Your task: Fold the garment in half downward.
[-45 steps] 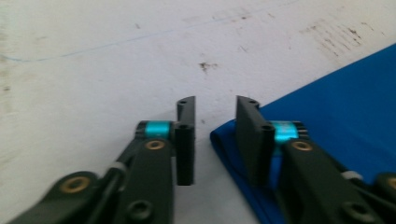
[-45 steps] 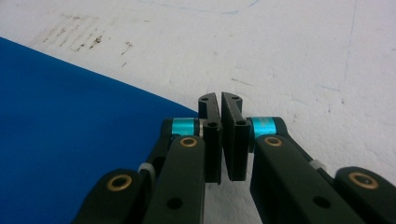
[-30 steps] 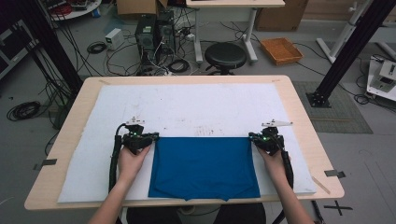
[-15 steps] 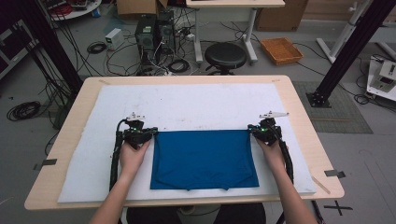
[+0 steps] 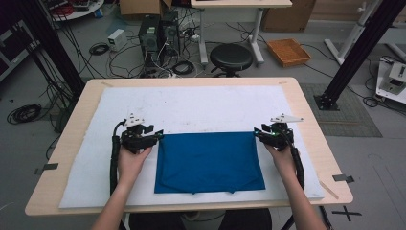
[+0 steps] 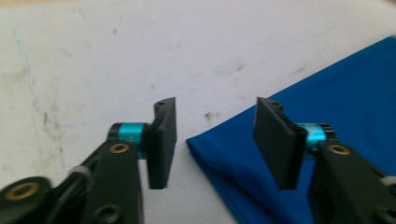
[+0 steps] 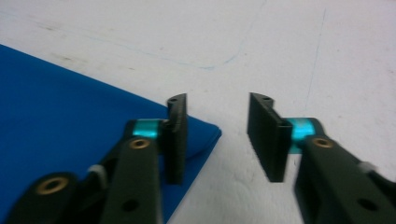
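Now flat on the white mat (image 5: 191, 110) of the surface (image 5: 311, 124): folded blue cloth (image 5: 208, 160), squared up near the front edge. Left gripper (image 5: 155, 136) just beside its far left corner, jaws just opened, spread, nothing pinched. Right gripper (image 5: 261, 135) at the far right corner, jaws likewise just opened, spread above the cloth's corner, gripping nothing.

The high view looks forward and down over the table (image 5: 306, 110). Each gripper view sits close above the white mat (image 6: 140, 46), sharing one far corner of the blue cloth (image 5: 208, 160).
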`<state>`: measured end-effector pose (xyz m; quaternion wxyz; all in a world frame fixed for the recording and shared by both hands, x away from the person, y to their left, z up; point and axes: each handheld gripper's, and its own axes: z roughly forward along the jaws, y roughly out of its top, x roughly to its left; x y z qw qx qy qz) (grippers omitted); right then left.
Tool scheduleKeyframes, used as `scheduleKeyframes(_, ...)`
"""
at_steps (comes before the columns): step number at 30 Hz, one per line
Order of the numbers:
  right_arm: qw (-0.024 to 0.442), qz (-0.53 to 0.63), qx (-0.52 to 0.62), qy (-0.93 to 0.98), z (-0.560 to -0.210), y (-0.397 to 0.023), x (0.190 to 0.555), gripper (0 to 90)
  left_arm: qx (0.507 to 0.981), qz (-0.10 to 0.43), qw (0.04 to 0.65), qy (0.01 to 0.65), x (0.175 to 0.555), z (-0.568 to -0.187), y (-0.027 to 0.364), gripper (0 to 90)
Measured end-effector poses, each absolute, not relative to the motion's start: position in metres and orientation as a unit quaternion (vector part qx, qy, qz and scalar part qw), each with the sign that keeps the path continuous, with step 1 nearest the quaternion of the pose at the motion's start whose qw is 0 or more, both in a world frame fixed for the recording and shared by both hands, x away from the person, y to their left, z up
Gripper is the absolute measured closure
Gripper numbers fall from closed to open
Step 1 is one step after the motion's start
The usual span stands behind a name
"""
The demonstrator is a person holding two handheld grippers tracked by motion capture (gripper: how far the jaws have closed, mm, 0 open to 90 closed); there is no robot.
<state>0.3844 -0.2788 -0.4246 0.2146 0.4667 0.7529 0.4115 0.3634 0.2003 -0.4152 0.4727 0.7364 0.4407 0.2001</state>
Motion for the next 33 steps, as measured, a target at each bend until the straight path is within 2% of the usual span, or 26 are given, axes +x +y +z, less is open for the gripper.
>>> scheduleKeyframes(2, 0.216, 0.423, 0.459, 0.751, -0.420, -0.284, 0.375, 46.3, 0.740, 0.206, 0.486, 0.417, 0.354, -0.407, 0.202, 41.3)
scheduleKeyframes(6, 0.224, 0.451, 0.457, 0.733, -0.413, -0.296, 0.360, 35.1, 0.764, 0.201, 0.484, 0.376, 0.344, -0.397, 0.203, 41.3)
scheduleKeyframes(9, 0.228, 0.463, 0.451, 0.728, -0.409, -0.302, 0.354, 30.9, 0.762, 0.218, 0.491, 0.362, 0.337, -0.394, 0.205, 41.3)
scheduleKeyframes(24, 0.250, 0.466, 0.452, 0.718, -0.400, -0.311, 0.348, 30.5, 0.742, 0.228, 0.512, 0.367, 0.332, -0.391, 0.219, 37.4)
scheduleKeyframes(33, 0.245, 0.467, 0.452, 0.720, -0.400, -0.310, 0.347, 30.1, 0.740, 0.231, 0.509, 0.374, 0.333, -0.392, 0.219, 35.4)
